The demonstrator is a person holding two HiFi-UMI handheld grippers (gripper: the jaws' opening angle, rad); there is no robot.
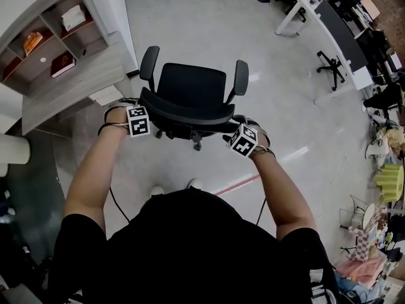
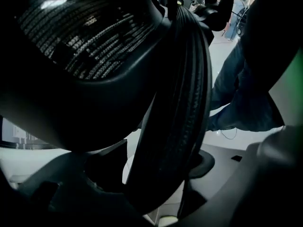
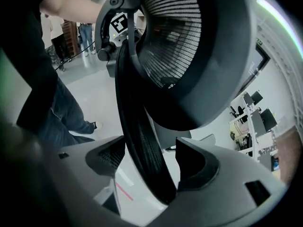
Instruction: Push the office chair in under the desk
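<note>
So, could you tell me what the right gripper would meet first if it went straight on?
The right gripper would meet the office chair's backrest rim, which stands between its open jaws; depth unclear.

Office chair (image 1: 192,87) black, ribbed mesh; marker cubes (image 1: 138,121) black-white; floor (image 1: 209,24) probably grey.

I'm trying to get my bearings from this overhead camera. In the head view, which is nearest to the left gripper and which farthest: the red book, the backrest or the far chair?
1. Backrest: centre, right against the left gripper.
2. Red book: on the shelf, upper left.
3. Far chair: upper right, across the room.
</note>
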